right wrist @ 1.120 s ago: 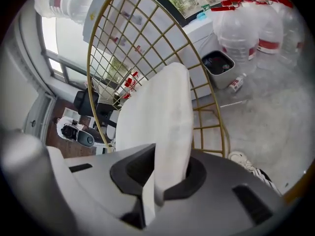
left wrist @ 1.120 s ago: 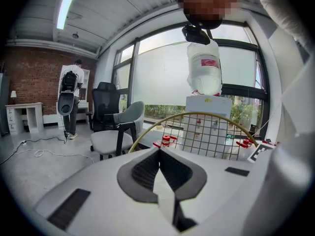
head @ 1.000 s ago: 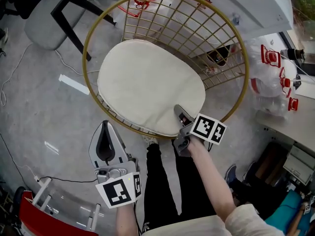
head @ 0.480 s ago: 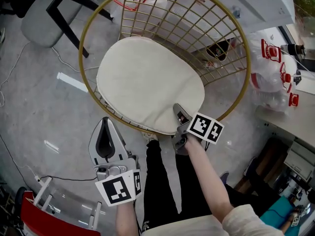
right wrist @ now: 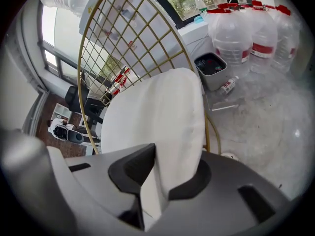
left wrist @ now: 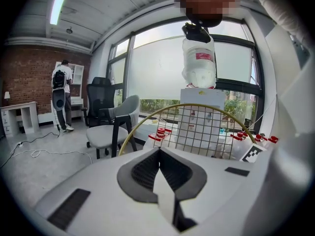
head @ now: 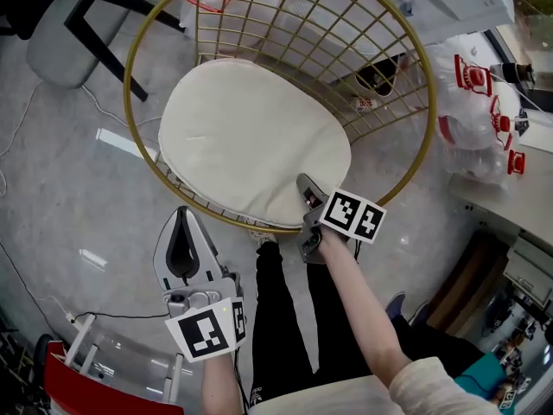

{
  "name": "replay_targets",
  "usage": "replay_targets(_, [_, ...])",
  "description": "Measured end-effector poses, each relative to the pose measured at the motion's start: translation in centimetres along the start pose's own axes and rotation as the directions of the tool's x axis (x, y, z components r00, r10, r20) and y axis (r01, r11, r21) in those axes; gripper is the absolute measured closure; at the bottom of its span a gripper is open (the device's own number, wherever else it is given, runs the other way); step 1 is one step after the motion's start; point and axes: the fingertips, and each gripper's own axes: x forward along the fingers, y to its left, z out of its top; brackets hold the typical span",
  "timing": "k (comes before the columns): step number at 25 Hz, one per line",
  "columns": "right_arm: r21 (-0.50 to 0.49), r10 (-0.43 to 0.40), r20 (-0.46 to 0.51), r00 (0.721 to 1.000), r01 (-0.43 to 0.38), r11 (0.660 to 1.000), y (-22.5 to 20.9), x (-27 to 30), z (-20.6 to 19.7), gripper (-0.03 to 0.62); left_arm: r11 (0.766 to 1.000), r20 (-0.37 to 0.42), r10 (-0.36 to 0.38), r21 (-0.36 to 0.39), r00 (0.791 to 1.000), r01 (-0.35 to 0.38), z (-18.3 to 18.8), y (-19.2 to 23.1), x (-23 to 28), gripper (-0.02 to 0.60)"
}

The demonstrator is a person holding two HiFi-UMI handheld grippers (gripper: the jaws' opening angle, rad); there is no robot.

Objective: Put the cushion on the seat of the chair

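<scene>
Cushion [head: 251,137] on chair [head: 127,80], five-o'clock edge in right gripper's [head: 304,187] opening jaws, left gripper [head: 183,219] closed, empty; risks dragging off if pulled early.

From the head we look steeply down on the chair [head: 302,33]; our gripper cameras, close behind their jaws, face its wire back [left wrist: 197,129], the right along the cushion [right wrist: 152,112].
</scene>
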Motion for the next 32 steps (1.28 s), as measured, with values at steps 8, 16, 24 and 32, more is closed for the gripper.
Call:
replay_targets(8, [0.025,-0.019,-0.014,1.000,0.020,0.999,-0.6,0.0,0.1,0.493,1.000,-0.009,-0.011,0.007,1.000,0.011,-0.5,-0.5,0.6,0.568])
replay_targets(16, [0.037,-0.098,0.004,0.995,0.098,0.994,-0.9,-0.9,0.3,0.442,1.000,0.000,-0.025,0.010,1.000,0.025,0.0,-0.8,0.7,0.568])
replay_targets(24, [0.058,-0.217,-0.004,0.976,0.217,0.975,-1.5,-1.8,0.2,0.352,1.000,0.015,-0.011,0.005,1.000,0.011,0.3,-0.2,0.2,0.568])
replay_targets(32, [0.058,-0.254,0.006,0.967,0.254,0.966,-1.5,-3.2,0.3,0.322,1.000,0.019,-0.001,-0.005,1.000,0.001,0.3,0.2,-1.0,0.568])
